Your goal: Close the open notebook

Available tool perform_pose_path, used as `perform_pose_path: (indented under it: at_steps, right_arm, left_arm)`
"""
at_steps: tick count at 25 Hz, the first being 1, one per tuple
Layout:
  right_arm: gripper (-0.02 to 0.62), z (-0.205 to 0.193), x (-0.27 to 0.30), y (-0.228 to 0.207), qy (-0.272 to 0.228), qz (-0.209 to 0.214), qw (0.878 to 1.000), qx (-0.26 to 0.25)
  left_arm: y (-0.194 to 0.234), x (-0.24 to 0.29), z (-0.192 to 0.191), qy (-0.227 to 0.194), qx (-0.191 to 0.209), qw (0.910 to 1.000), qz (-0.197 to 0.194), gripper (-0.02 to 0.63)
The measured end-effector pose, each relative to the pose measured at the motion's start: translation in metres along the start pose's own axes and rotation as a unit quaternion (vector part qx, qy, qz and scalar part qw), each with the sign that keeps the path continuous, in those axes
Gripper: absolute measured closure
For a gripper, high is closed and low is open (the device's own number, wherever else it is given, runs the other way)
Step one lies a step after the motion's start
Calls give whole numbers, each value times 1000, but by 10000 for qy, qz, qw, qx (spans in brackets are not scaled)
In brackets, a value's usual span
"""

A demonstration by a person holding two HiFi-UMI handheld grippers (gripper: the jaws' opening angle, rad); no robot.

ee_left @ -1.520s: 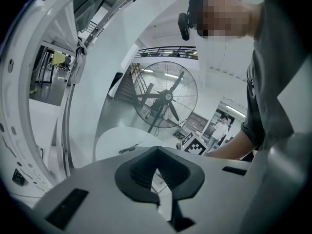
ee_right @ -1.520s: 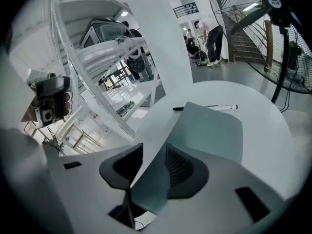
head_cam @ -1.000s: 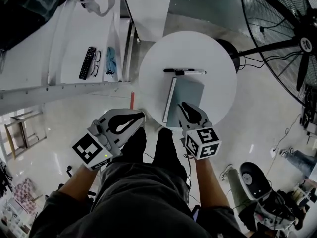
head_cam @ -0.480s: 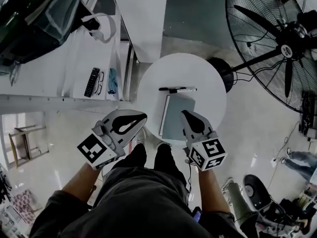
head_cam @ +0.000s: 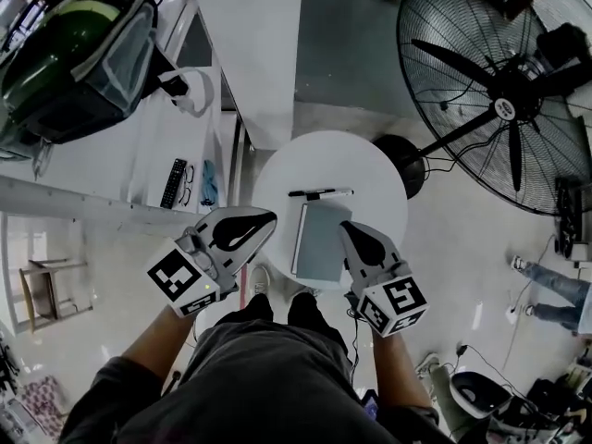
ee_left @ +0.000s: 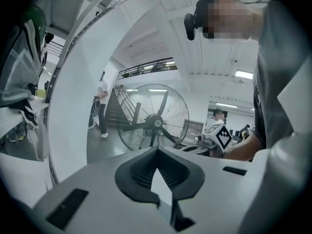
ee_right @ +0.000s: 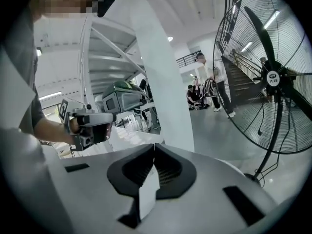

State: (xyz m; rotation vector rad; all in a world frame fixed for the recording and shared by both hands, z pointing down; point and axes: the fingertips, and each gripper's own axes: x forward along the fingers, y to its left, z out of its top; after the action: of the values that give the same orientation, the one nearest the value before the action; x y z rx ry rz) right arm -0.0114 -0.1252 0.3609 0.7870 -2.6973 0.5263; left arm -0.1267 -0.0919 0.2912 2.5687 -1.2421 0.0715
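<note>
Lying flat on the round white table (head_cam: 277, 188), the grey notebook (head_cam: 321, 240) is closed. 1 black and white pen (head_cam: 319, 192) lies across the table just past the notebook's far end. Both grippers are held up in the air on the person's side of the table, and they touch nothing. The left gripper (head_cam: 269, 216) has its 2 jaws shut tight with nothing in them. The right gripper (head_cam: 344, 226) has just been closing its jaws, and now they meet with nothing between them. From the head view, it covers the notebook's near corner. A big fan (head_cam: 504, 109) stands on the floor beside the table.
</note>
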Motion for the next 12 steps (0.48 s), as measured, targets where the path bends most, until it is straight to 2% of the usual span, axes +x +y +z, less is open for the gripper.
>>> perform_pose_path:
  at_steps: [12]
  right_arm:
    - [575, 39, -29, -1, -451, -54, 9989, -125]
  left_arm:
    - [-11, 12, 37, -222, 302, 9992, -136, 594]
